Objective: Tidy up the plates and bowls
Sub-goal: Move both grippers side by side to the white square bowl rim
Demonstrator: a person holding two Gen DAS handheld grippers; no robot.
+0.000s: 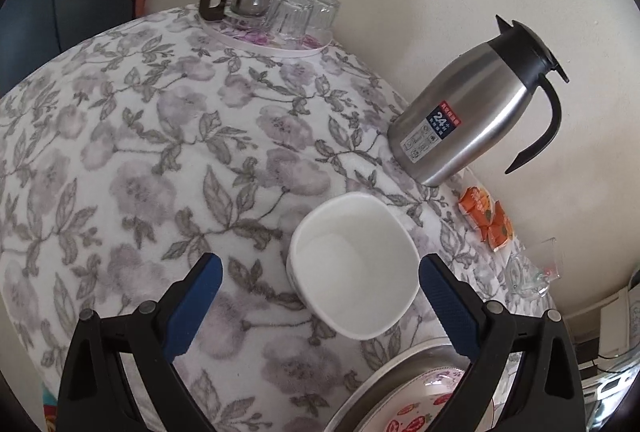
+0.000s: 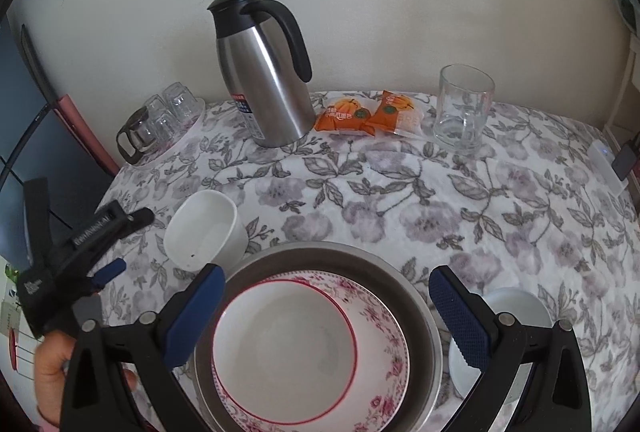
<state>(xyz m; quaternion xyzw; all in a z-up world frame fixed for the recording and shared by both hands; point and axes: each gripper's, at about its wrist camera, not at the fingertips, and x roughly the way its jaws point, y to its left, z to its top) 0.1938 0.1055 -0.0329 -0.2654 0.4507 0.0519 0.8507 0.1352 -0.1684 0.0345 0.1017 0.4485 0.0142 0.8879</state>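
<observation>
sitting far left on the flowered tablecloth (image 2: 360, 183): a tray of upturned glasses (image 2: 176, 107). hovering beside it, the left gripper (image 1: 320, 272), jaws spread wide, framing but not touching the white bowl (image 1: 354, 264). standing behind, the steel jug (image 2: 264, 71). lying mid-table, the metal basin (image 2: 424, 312) holding a rose-patterned plate (image 2: 384, 336) and red-rimmed bowl (image 2: 284, 348). hanging over these, the right gripper (image 2: 324, 312), jaws spread, gripping nothing. resting right: snack packets (image 2: 368, 115), a glass mug (image 2: 464, 107), a small white dish (image 2: 516, 308).
</observation>
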